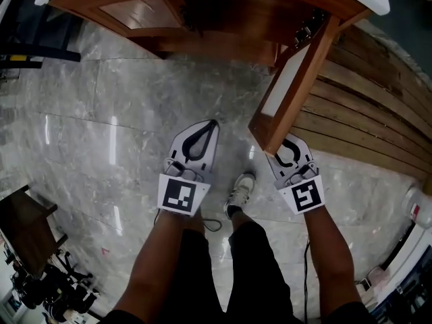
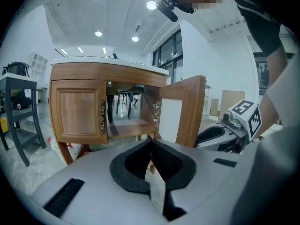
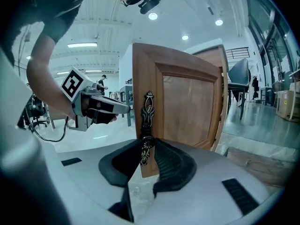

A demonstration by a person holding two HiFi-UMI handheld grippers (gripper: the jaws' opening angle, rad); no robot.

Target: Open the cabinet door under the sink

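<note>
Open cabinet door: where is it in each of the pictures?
Head view: open door upper right, seen from above, edge-on.
Left gripper view: right of centre, swung out from the cabinet.
Right gripper view: centre, its handle in the right gripper.
Shared landmark: the left gripper shows in all three.

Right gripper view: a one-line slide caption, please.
Right gripper clamped on the ornate handle of the open cabinet door.

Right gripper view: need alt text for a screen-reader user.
The right gripper is shut on the ornate metal handle of an open wooden cabinet door, seen close up. To the left, a hand holds the left gripper beside the door's edge.
</note>
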